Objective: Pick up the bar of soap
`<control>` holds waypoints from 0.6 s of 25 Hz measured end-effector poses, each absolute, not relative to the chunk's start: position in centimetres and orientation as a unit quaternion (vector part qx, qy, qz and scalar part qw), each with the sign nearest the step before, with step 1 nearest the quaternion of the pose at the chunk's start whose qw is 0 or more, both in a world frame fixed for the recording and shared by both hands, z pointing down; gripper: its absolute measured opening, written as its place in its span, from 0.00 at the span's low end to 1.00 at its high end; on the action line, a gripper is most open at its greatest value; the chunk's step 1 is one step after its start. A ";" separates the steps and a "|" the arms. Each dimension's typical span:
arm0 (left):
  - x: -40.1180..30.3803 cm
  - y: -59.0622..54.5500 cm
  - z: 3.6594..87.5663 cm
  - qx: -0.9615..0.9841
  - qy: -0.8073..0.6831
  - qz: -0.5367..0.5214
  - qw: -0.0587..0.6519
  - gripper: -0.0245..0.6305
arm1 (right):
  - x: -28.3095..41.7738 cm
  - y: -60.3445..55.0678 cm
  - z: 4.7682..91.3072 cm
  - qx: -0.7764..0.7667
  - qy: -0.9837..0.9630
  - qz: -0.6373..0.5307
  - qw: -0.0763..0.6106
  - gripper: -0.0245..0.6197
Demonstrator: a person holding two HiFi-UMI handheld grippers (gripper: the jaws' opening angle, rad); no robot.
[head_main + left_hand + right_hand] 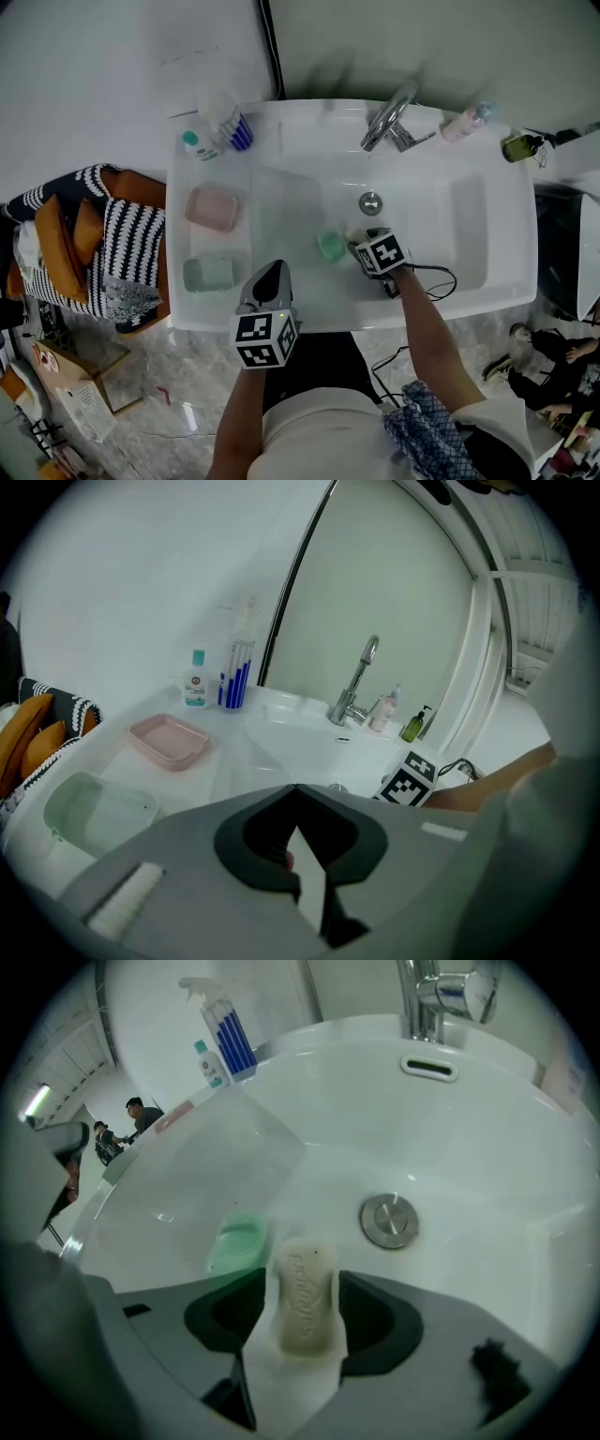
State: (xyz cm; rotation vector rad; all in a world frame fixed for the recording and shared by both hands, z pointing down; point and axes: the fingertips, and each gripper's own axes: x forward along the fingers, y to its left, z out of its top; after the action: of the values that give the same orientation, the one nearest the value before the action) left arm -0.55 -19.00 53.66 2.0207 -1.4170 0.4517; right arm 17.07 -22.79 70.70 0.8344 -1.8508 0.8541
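The stiff, likely slippery bar of soap (302,1297) lies between the right gripper's (300,1283) parted jaws, best clamped across its long sides; the left gripper's (295,794) jaws meet.

Beige soap bar (303,1299): embossed script, apparently "Safeguard".

The grey plastic left gripper (272,270) and right gripper (356,239) each carry a black-and-white marker cube (265,339) (a thin black cable (433,268) trails the right one), and the person wears a white top (314,431) with a blue checked sleeve (424,424).
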 end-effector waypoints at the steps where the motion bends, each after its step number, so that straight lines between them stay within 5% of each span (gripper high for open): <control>1: -0.6 -19.0 53.6 0.766 -0.537 0.169 0.310 0.05 | 17.2 -22.9 70.3 0.341 -0.751 0.341 0.450 0.40; 15: -0.7 -17.2 51.9 0.778 -0.535 0.145 0.297 0.05 | 18.2 -25.4 58.6 0.516 -0.772 0.261 0.265 0.41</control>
State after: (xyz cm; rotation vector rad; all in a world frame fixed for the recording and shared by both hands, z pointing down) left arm -0.72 -17.18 51.92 2.0672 -1.4211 0.3855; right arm 18.21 -25.39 58.56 1.3932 -2.0841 0.7057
